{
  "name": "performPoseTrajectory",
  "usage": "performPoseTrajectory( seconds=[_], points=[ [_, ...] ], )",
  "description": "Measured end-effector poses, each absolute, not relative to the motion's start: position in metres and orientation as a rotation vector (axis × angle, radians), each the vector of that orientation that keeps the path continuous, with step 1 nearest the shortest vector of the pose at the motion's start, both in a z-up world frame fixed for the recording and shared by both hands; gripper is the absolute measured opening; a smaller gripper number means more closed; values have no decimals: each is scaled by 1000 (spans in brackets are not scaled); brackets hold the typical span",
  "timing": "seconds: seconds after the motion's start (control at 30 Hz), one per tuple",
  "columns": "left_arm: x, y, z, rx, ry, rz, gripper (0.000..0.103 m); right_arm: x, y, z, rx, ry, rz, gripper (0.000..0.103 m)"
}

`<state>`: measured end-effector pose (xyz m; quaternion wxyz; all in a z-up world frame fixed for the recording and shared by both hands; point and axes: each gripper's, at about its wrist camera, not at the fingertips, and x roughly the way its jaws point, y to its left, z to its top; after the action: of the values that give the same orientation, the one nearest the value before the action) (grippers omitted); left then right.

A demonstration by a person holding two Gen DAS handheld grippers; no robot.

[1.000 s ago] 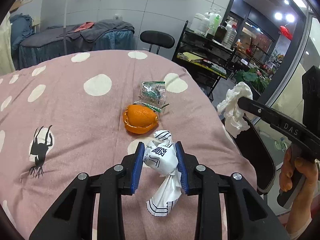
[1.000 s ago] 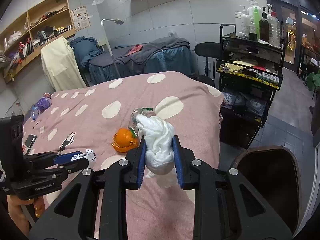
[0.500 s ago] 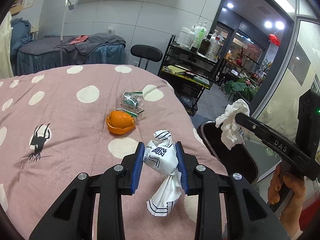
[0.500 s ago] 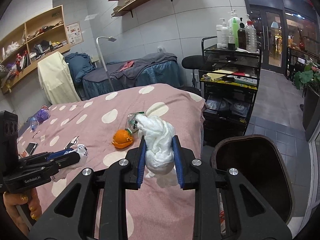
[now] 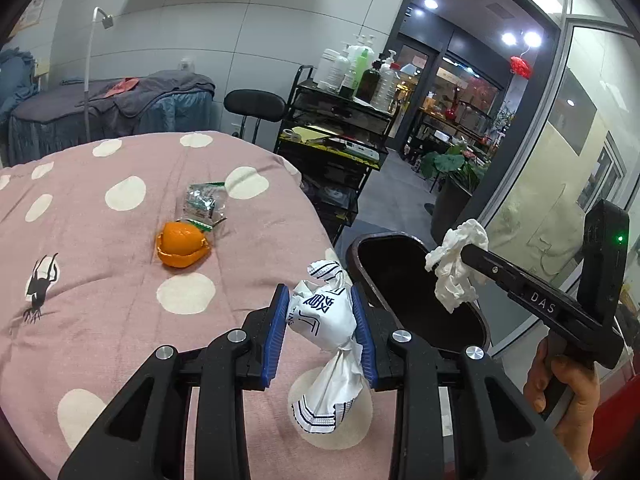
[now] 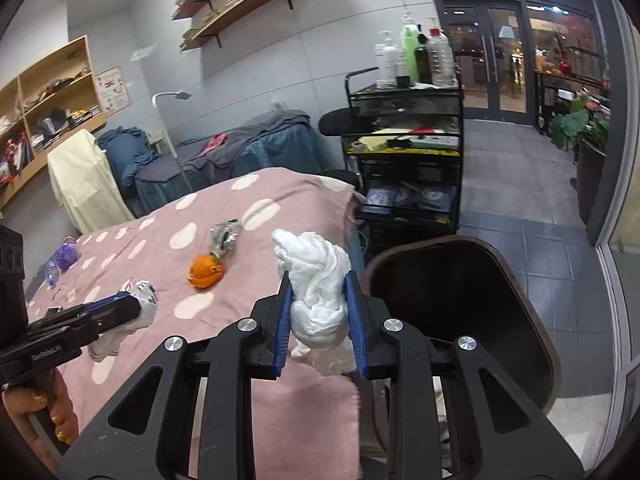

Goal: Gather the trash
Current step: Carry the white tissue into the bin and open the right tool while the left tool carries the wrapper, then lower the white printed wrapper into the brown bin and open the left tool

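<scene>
The pink polka-dot bed cover (image 5: 100,280) fills most of the room's near side, and the dark trash bin (image 6: 460,300) stands open just off its corner. Above the cover's edge, the left gripper (image 5: 322,320) pinches a printed white wrapper (image 5: 324,320) between its 2 blue pads, tail hanging below. The right gripper (image 6: 320,312) clamps a crumpled white tissue (image 6: 316,280) beside the bin's rim. Farther back lie an orange peel (image 5: 182,244) and, touching it, a small foil packet (image 5: 204,204).

"DAS" on the right tool (image 5: 456,276)
</scene>
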<state>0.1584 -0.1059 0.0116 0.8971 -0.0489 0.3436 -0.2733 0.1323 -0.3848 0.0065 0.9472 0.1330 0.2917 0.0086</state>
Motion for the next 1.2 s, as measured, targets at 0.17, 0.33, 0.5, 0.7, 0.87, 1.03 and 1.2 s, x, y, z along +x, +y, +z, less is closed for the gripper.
performPoseTrajectory(
  seconds=[0.17, 0.33, 0.5, 0.7, 0.87, 1.03, 1.2],
  points=[
    [154, -123, 11, -85, 718, -606, 31, 129, -406, -6, 275, 617, -65, 26],
    [152, -140, 11, -68, 720, -639, 31, 131, -427, -24, 274, 652, -144, 26],
    [150, -155, 12, -45, 720, -667, 31, 139, -443, -46, 283, 697, -198, 26],
    [151, -172, 8, -22, 733, -695, 31, 147, -453, -74, 303, 751, -220, 32],
    [153, -185, 6, -4, 743, -712, 31, 143, -457, -88, 335, 751, -234, 68],
    [156, -197, 2, 7, 758, -732, 31, 135, -456, -91, 344, 752, -233, 72],
    [157, -209, -2, 23, 768, -749, 31, 122, -457, -84, 351, 727, -242, 78]
  ],
)
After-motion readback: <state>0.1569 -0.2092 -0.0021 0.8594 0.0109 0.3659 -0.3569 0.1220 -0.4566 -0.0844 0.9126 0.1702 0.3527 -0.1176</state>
